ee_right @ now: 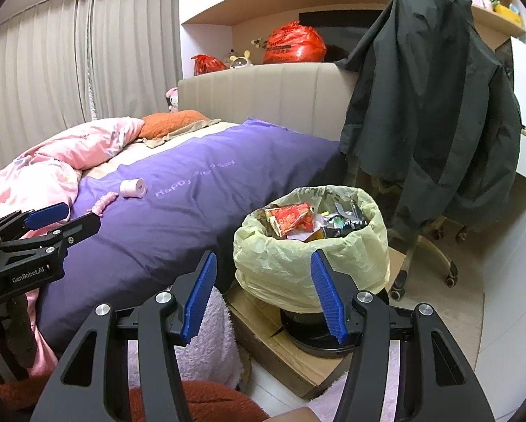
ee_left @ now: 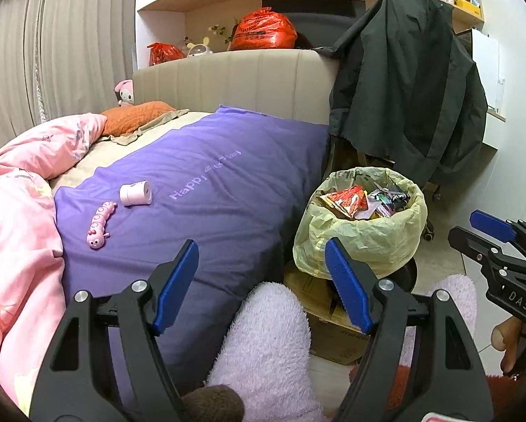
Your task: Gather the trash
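Both claws (ee_left: 263, 256) (ee_right: 263, 270) gape, seemingly empty.

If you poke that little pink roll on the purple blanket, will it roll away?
Probably a little. The pink roll lies on its round side, so a push could start it rolling. The purple blanket looks soft and creased, which would likely stop it soon. It seems small and light.

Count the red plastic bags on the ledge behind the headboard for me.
2. The large red plastic bag sits on the ledge near the dark jacket; the small red plastic bag sits further left. Others may be hidden behind the jacket.
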{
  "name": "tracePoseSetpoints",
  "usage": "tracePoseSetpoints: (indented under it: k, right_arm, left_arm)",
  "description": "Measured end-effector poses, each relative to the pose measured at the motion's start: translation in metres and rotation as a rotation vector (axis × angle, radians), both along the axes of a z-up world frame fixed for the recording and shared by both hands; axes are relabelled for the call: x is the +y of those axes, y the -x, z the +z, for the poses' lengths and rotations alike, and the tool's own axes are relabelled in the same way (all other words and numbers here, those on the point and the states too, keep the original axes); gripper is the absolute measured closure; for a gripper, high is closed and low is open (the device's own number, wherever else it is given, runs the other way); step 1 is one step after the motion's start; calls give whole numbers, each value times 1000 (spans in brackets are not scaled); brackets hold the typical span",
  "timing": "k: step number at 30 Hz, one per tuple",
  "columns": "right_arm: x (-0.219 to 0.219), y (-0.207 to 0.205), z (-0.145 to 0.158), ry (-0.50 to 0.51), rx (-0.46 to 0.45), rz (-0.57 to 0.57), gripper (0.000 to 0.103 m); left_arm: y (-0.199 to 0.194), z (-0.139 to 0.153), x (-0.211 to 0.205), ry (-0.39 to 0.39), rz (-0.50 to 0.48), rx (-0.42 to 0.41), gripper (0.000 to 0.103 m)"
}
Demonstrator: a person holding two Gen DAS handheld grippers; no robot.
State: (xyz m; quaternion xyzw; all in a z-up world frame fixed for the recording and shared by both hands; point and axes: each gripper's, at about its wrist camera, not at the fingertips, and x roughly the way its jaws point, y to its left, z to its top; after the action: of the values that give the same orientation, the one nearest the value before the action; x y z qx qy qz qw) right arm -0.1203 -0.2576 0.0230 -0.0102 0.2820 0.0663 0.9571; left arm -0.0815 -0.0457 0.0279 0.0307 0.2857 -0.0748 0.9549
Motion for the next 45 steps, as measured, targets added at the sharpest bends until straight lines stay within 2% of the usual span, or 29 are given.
tracePoseSetpoints:
  k: [45]
  right_arm:
    - [-3, 2, -5, -16, 11, -9, 50]
  left_arm:
    - [0, 1, -10, -14, -33, -5, 32]
